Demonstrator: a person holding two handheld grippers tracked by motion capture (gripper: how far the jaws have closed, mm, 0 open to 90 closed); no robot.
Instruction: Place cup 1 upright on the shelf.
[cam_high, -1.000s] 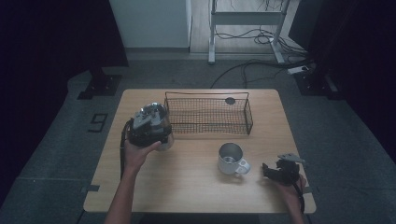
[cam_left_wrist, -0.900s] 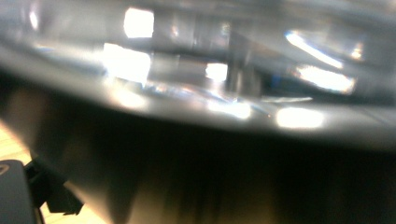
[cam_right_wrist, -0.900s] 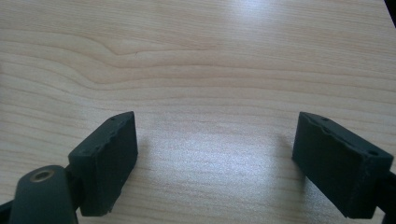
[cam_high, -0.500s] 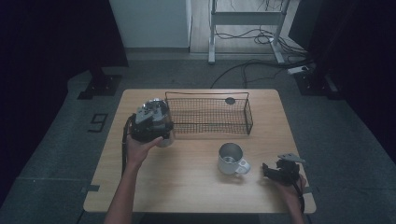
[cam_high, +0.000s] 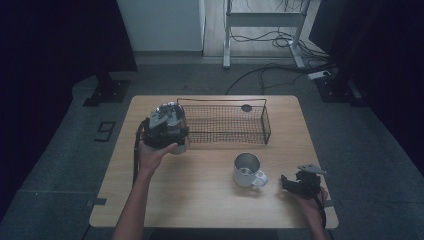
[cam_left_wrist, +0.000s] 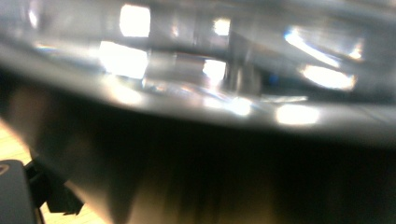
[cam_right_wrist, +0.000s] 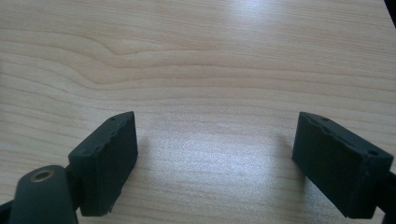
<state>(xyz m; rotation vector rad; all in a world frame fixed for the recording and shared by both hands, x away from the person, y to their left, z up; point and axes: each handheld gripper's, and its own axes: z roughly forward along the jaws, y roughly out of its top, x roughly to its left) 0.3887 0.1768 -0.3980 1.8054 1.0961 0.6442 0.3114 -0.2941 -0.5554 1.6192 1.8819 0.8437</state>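
My left gripper (cam_high: 172, 140) hovers at the left end of a black wire basket (cam_high: 227, 122), jaws pointing down. It is shut on a shiny metal cup (cam_high: 181, 148), whose pale edge peeks out under the hand. In the left gripper view, that cup (cam_left_wrist: 210, 93) is blurred and pressed close to the lens. A second metal mug (cam_high: 247, 170) with a handle stands upright on the wooden table (cam_high: 200, 200). My right gripper (cam_high: 292, 182) rests near the front right corner, to the right of the mug. The right gripper (cam_right_wrist: 215, 158) is open, with bare wood between its jaws.
A small dark round thing (cam_high: 246, 107) lies at the far side of the basket. The table's front edge is close to the right hand. Cables and a metal stand (cam_high: 265, 30) are on the floor beyond the table.
The left hand with the cup has shifted slightly away from the person and toward the basket's left end. The right gripper has stayed put.
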